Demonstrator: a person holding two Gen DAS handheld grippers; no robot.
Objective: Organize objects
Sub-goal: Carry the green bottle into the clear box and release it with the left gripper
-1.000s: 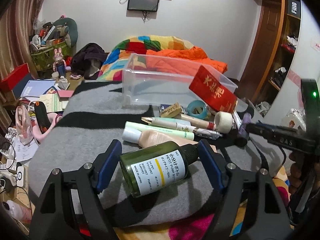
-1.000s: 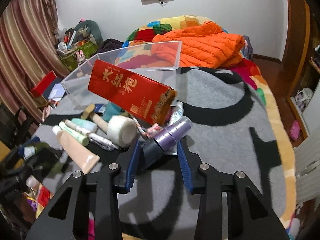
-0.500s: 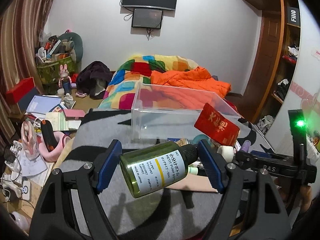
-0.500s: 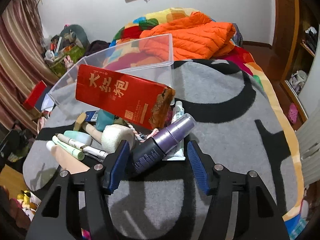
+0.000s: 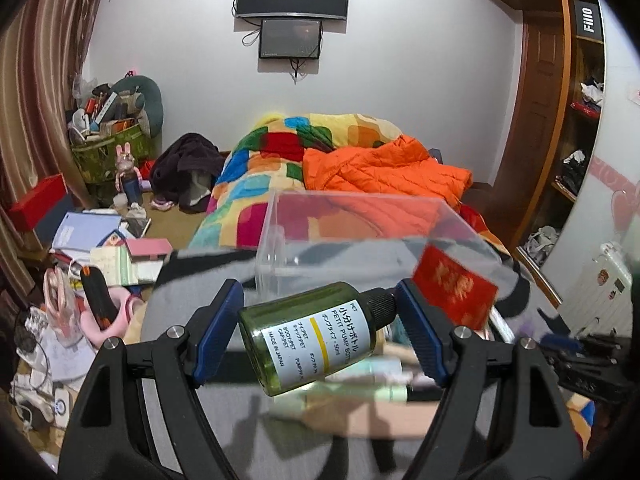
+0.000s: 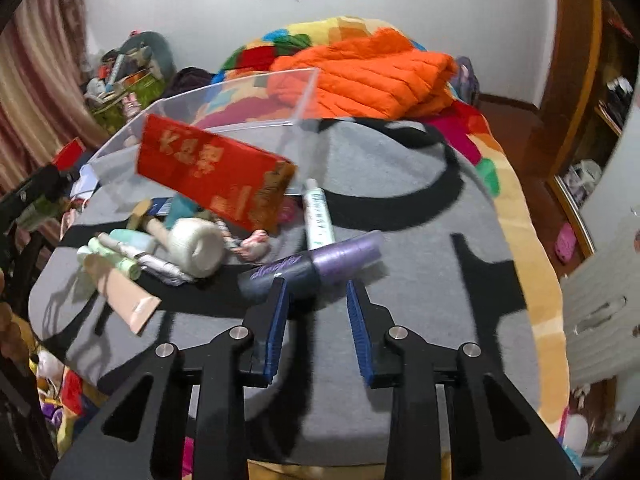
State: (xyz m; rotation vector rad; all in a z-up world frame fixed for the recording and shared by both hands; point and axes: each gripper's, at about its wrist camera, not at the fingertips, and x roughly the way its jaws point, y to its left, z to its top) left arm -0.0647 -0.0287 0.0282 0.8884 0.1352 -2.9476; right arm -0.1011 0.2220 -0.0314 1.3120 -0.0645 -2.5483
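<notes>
the left tool (image 5: 318, 330) pinches a green bottle (image 5: 308, 336), white-labelled, black-capped, lying crosswise, held above the grey blanket (image 5: 256, 432) near the clear bin (image 5: 360, 236). the right tool (image 6: 316, 304) is spread; the purple bottle (image 6: 312, 266) lies at its fingertips, blurred. the items beneath the green bottle are smeared.

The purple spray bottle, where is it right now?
Right wrist view: the purple spray bottle lies on the grey blanket just beyond the right gripper, beside the white tube.
</notes>
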